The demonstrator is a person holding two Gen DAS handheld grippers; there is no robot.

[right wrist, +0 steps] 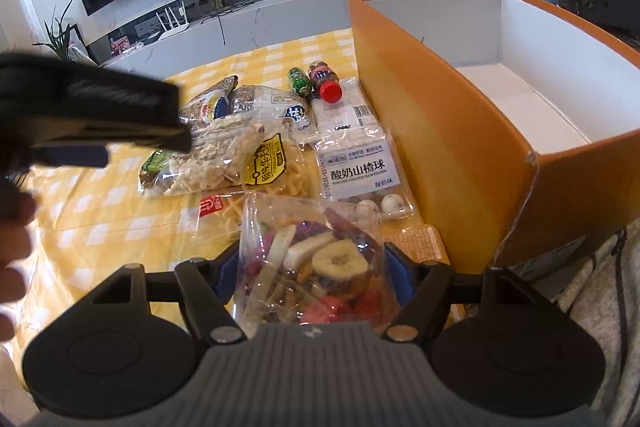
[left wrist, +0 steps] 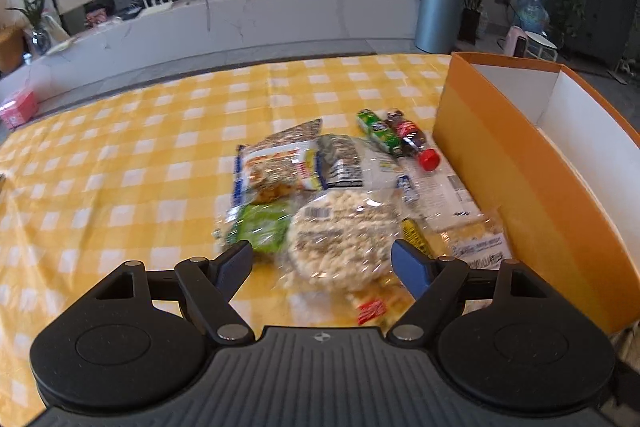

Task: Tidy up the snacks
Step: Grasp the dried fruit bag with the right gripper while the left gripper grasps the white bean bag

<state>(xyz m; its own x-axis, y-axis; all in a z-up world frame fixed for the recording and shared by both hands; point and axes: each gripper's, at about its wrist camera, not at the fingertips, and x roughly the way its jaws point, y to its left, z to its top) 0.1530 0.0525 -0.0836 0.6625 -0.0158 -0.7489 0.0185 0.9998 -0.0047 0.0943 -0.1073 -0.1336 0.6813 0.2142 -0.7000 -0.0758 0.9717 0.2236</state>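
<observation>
The right hand-held gripper (right wrist: 310, 267) clamps a clear bag of dried fruit chips (right wrist: 312, 259) between its blue fingers, raised at 6 o'clock in its view. Beyond it, a yogurt hawthorn ball pack (right wrist: 360, 167) lies just beside the orange cardboard box (right wrist: 440, 115), which stands open at 2 o'clock. The left hand-held gripper (left wrist: 322, 263) is spread wide and holds nothing, poised over a round puffed rice cake pack (left wrist: 340, 235) on the yellow checked table (left wrist: 120, 167). A small red-capped bottle (left wrist: 412, 141) touches a green candy roll (left wrist: 378, 131) at 1 o'clock.
</observation>
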